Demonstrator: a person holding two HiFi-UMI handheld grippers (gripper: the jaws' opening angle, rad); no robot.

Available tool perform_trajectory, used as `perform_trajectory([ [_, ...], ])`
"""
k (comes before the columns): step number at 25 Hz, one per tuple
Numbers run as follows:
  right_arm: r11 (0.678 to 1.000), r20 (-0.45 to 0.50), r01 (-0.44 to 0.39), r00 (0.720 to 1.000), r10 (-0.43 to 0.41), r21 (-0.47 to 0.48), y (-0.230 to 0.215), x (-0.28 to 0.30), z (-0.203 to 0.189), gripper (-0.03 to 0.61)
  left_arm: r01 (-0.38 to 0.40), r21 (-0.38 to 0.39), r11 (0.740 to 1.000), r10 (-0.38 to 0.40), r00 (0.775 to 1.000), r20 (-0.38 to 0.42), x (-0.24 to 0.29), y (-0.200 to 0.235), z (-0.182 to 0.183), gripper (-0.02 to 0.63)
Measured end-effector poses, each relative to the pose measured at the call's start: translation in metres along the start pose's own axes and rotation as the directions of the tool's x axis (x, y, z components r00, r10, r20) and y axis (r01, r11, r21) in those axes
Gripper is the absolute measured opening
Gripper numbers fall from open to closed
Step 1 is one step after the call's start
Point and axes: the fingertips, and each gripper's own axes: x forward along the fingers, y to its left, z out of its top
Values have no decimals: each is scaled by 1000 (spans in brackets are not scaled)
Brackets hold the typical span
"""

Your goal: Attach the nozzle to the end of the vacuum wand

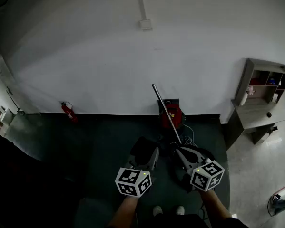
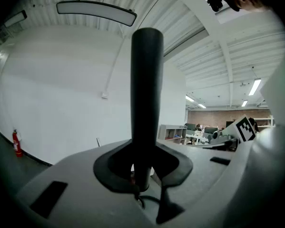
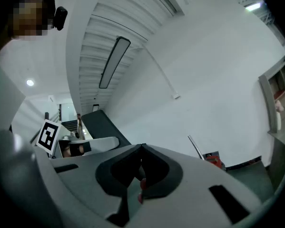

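Left gripper is clamped on the black nozzle, which stands straight up from the jaws. Right gripper is pinched closed, empty. Wand slants up off the red vacuum. Shelf cubbies hold small stuff.

Two grippers sit near: the left gripper and the right gripper. There is one black nozzle, one metal wand, one red vacuum cleaner far centre, one fire extinguisher far left and one desk right.
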Motion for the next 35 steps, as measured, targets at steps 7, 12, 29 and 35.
perform_trajectory([
  [7,1000,-5,4,1000,-4,4,-1,2,-4,18,1,-6,1000,-2,1000,-8,0,3,-4,83],
  [12,1000,-9,9,1000,-9,10,4,6,-7,18,-1,-11,1000,1,1000,-14,-7,11,-7,83],
  [29,997,-13,36,999,-35,67,30,30,-39,18,-1,-35,999,0,999,-38,-45,64,-26,83],
  [35,995,-25,63,998,-61,78,25,34,-48,18,-4,-58,998,1,999,-52,-46,79,-36,83],
])
